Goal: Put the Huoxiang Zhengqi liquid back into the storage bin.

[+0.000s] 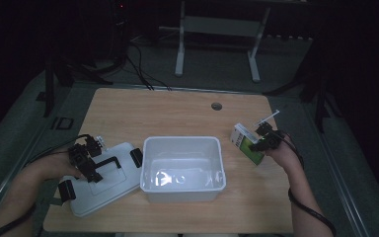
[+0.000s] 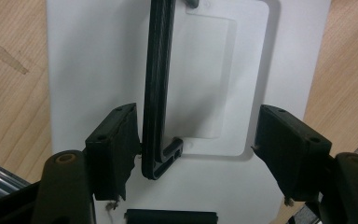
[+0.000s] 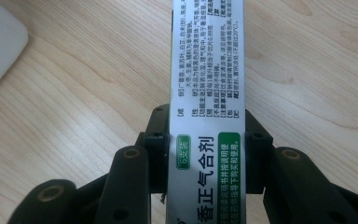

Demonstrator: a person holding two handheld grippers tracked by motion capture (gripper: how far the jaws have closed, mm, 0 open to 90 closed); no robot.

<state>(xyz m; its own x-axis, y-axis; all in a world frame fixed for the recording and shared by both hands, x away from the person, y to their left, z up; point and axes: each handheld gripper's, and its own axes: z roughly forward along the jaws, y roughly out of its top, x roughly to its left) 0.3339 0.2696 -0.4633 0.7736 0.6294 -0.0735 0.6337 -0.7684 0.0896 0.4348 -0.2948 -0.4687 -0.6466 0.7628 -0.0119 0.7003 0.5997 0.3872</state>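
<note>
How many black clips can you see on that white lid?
2 clips: one at the right end of the white lid, nearest the tub; one at the lid's left end, by the person's forearm. The handle is separate; more may be hidden.

left gripper (image 1: 86, 160): black, blocky fingers, screws | right gripper (image 1: 268, 139): black, trailing cable | forearms bare

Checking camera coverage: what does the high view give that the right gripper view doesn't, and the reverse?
High view alone: the open white bin mid-table, the lid lying flat to its left with its black handle, and the left gripper over that handle.

Right gripper view alone: the fine print on the box's face, legible at close range, and both jaws pressed against its sides.

Both: the green-and-white box held by the right gripper, and the wooden table.
</note>
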